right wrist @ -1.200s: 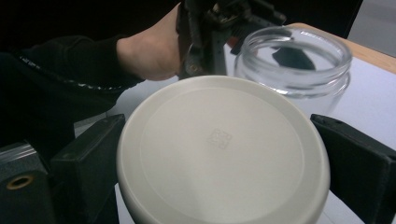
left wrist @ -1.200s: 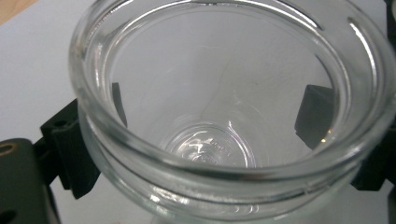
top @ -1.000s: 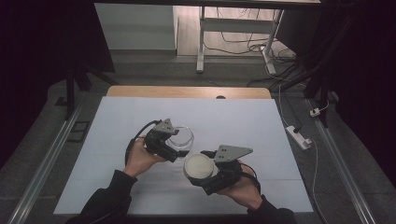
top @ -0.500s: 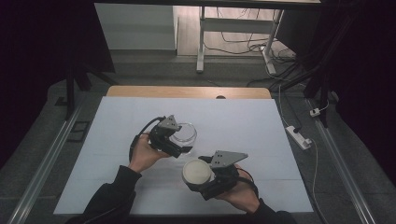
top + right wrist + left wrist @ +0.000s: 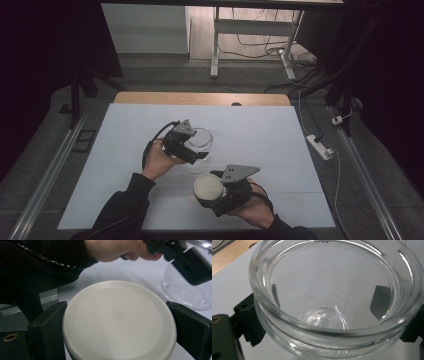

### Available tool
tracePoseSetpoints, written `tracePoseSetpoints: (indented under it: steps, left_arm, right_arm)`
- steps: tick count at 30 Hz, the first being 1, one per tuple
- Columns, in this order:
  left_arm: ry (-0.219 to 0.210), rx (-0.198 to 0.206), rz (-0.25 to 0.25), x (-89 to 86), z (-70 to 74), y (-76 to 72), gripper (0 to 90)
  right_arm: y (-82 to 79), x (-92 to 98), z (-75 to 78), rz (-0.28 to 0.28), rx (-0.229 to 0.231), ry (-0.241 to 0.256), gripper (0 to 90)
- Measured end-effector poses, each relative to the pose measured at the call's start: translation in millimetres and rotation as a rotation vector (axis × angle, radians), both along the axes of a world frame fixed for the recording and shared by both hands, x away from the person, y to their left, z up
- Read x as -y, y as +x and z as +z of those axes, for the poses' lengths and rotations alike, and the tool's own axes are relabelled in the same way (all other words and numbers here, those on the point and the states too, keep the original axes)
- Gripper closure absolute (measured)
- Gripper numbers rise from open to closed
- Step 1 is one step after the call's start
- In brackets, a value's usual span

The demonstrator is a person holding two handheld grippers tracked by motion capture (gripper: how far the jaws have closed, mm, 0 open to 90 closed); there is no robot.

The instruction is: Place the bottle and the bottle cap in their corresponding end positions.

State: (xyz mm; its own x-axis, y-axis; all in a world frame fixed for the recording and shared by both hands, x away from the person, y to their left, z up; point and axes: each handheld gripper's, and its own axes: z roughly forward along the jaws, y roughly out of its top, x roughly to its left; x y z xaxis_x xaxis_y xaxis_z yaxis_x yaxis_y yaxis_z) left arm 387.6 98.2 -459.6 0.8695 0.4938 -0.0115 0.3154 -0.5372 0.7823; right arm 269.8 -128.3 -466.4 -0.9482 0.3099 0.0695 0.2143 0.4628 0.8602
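Observation:
A clear glass jar with an open mouth stands near the middle of the white table. My left gripper is shut on it; in the left gripper view both black jaws press the jar from outside, below its thick rim. My right gripper sits nearer the front edge, shut on a round cream lid. In the right gripper view the lid lies flat between the two jaws, and the jar's base and the left gripper show at the upper right.
A white sheet covers the table, whose wooden far edge shows at the back. A power strip and cables lie on the floor to the right. Metal rails run along both sides of the table.
My right gripper has carried the lid slightly down and toward the front edge. My left gripper and the jar have shifted a little toward the far side.

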Motion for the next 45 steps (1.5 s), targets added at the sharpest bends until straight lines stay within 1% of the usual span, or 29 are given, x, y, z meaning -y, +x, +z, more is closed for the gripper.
tracePoseSetpoints:
  steps: [7,9,10,11,13,14,19,24,30,33,39,45]
  left_arm:
    - [0.000,0.004,0.012,1.6,-3.1,9.2,7.2]
    - [-0.006,0.003,0.018,2.5,-4.6,11.8,7.2]
    - [-0.001,0.005,0.017,2.5,-4.9,13.0,7.2]
    - [-0.001,0.005,0.017,3.1,-5.6,14.8,7.2]
    - [-0.002,0.007,0.020,4.0,-6.6,17.6,7.2]
    - [-0.011,0.005,0.025,4.9,-7.4,18.7,7.2]
    - [-0.014,0.008,0.030,6.8,-9.4,25.0,7.2]
    - [-0.013,0.009,0.043,7.7,-11.9,30.8,7.3]
    - [-0.012,0.004,0.066,7.0,-16.9,40.0,7.2]
    - [-0.003,0.003,0.076,6.6,-19.9,44.7,7.2]
    - [-0.009,0.001,0.096,6.4,-25.5,51.8,7.2]
    - [-0.004,0.010,0.107,7.1,-30.3,56.8,7.2]
  right_arm:
    - [1.7,-2.8,-8.3,0.004,0.004,-0.012,7.3]
    - [2.9,-4.2,-12.7,0.006,0.004,-0.017,7.3]
    - [2.9,-4.2,-12.7,0.006,0.004,-0.017,7.3]
    - [3.5,-5.6,-15.8,0.007,0.001,-0.025,7.3]
    - [3.7,-6.1,-16.9,0.007,0.002,-0.028,7.3]
    - [4.0,-6.8,-18.6,0.009,0.003,-0.033,7.3]
    - [6.0,-9.5,-25.8,0.006,0.007,-0.048,7.3]
    - [8.1,-11.6,-30.3,0.006,0.003,-0.053,7.3]
    - [9.9,-16.7,-38.1,0.013,0.007,-0.075,7.3]
    - [11.5,-17.9,-40.6,0.010,0.012,-0.079,7.3]
    - [18.1,-17.8,-46.4,-0.006,0.006,-0.090,7.3]
    - [23.0,-20.9,-53.6,-0.011,0.002,-0.110,7.2]
